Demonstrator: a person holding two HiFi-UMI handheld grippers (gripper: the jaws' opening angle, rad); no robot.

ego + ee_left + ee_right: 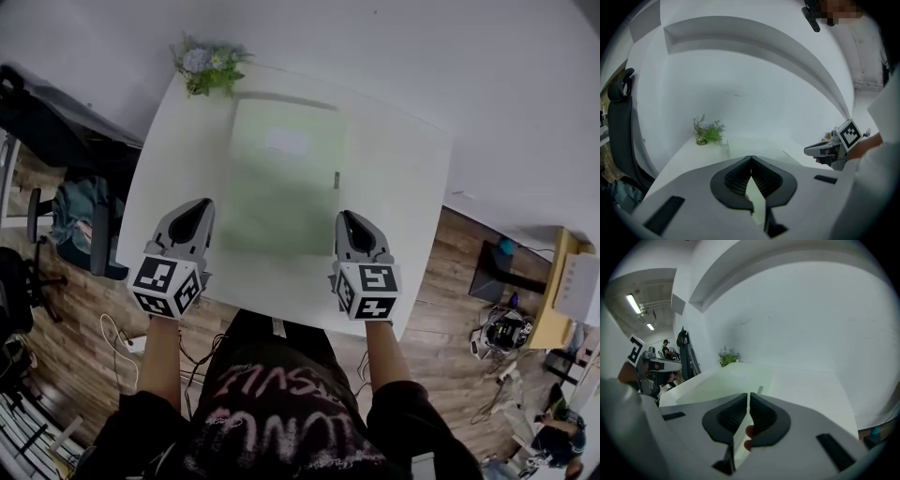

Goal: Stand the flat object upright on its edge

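Nearest, at the near edge of the white table (398, 187), the person's two bare forearms reach out, each with a gripper. The left gripper (194, 208) is over the table's near left part, its jaws pressed together at the tips with nothing between them. The right gripper (349, 217) is over the table's near right part, its jaws drawn in to a hairline slit, also empty. Whether either one touches the table top cannot be told.

Between them, along the middle of the table, a pale green folder (281, 178) lies flat on its broad face. Its long sides run from the near edge toward the far edge, and a white label sits toward its far end. On the table's far left corner stands a small potted plant (208, 67).
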